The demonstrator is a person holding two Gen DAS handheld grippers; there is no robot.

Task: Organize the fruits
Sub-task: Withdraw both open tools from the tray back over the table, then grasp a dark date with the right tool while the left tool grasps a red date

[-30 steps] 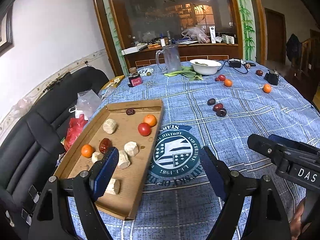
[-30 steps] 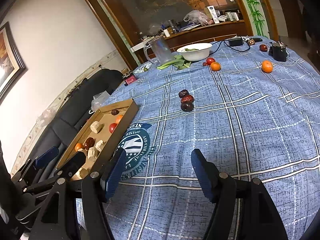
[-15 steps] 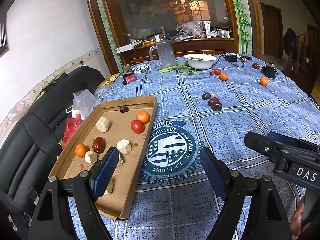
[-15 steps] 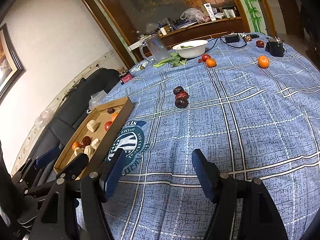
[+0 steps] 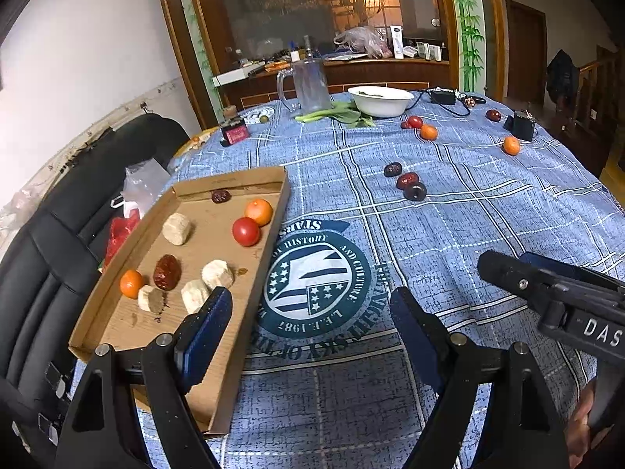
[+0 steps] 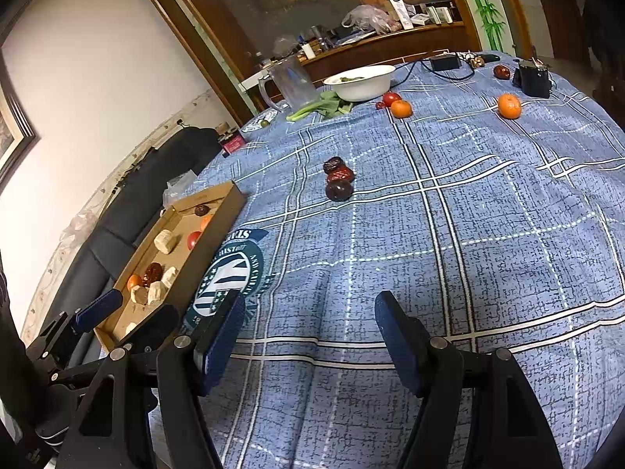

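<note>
Dates (image 6: 338,179) well beyond right gripper (image 6: 308,324), jaws apart, empty

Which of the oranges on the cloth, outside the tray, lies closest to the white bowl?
The orange touching the red tomato, just before the white bowl. The other orange lies apart, by the black box.

Not much is different, honestly. The left gripper (image 5: 308,312) drifts a bit lower and tips down some, so the cardboard tray (image 5: 273,234) and the round emblem (image 5: 316,281) on the tablecloth sit a little differently between its fingers, and the pale chunk that showed under the left finger (image 5: 203,332) is now hidden behind it. Nothing on the table gets moved.
</note>
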